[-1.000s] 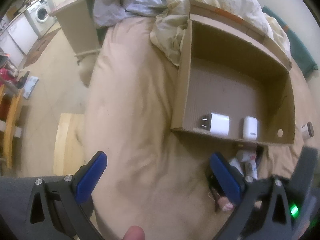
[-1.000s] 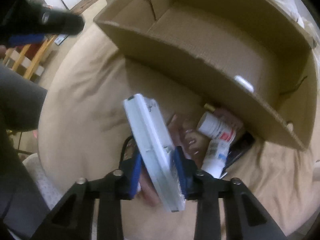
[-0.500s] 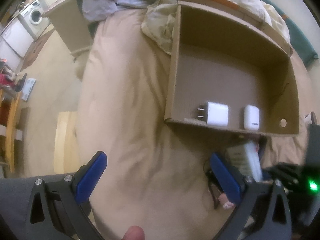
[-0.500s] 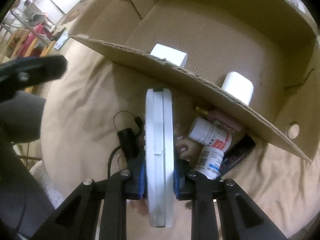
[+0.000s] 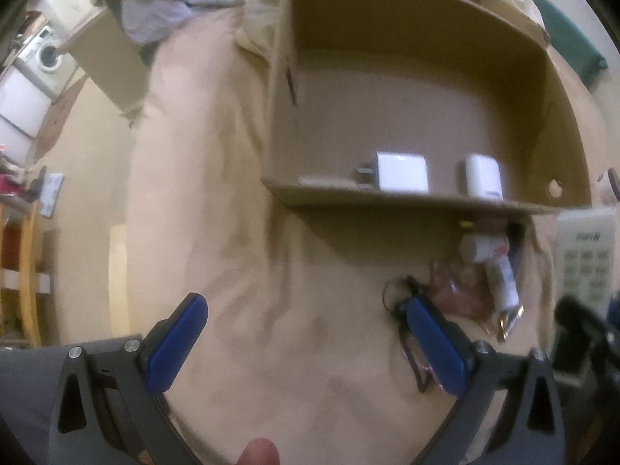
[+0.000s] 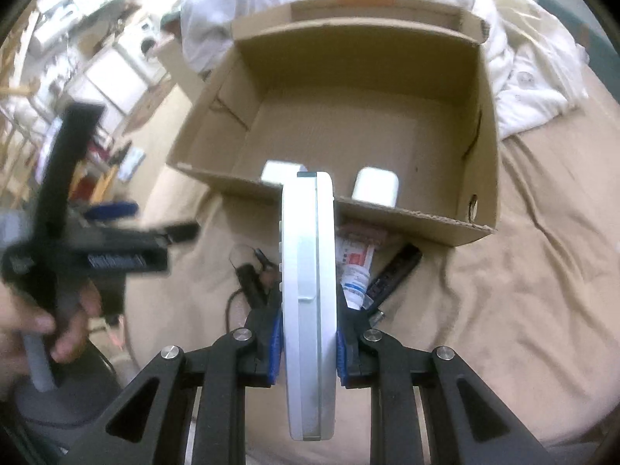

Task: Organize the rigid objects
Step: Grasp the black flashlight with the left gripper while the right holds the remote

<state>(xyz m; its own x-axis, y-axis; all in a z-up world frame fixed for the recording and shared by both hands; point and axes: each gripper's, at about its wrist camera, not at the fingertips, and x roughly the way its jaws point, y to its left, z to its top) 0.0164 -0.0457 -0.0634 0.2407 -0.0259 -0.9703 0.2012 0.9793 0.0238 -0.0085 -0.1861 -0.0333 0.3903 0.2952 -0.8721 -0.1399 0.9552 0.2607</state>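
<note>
Beige bedspread (image 6: 503, 290) with a cardboard box (image 6: 480, 124) sitting on it. Right gripper (image 6: 306, 343) is clamped on a white remote (image 6: 308, 290), held edge-on, sticking up out of the pads just short of the box's near wall. Left gripper (image 5: 306, 343) hangs wide apart with nothing in it, over bare bedspread beside the small clutter.

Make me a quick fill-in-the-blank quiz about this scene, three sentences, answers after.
1. The right gripper is shut on a white ____.
2. The two white things in the box, a charger and a case, lie against its ____ wall.
3. The left gripper is open and holds ____.

Answers: remote; near; nothing
</note>
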